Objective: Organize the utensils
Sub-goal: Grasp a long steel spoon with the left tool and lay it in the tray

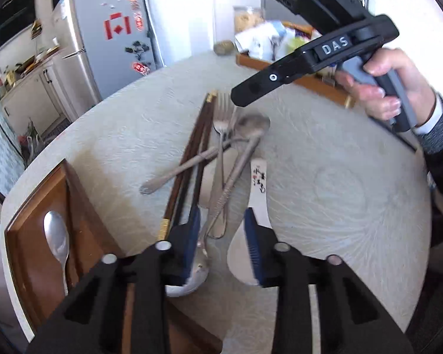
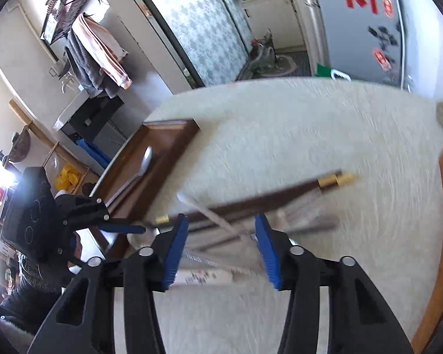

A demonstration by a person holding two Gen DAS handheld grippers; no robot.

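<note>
A pile of utensils lies mid-table: dark chopsticks (image 1: 192,159) with gold ends, a fork (image 1: 221,124), metal spoons (image 1: 251,126) and a white ceramic spoon (image 1: 258,188). A brown wooden tray (image 1: 35,236) at the left edge holds one metal spoon (image 1: 56,239). My left gripper (image 1: 221,221) is open, low over the pile's near end, its pads either side of a spoon handle. My right gripper (image 2: 221,224) is open above the pile, over the chopsticks (image 2: 265,197) and ceramic spoon (image 2: 206,277); it shows in the left wrist view (image 1: 242,97). The tray (image 2: 168,135) and its spoon (image 2: 144,159) lie beyond.
A round table with a pale textured cloth (image 1: 325,177). A second wooden tray (image 1: 295,76) with bags and a jar stands at the far side. A fridge (image 1: 109,35) and kitchen counter are behind. The right wrist view is motion-blurred.
</note>
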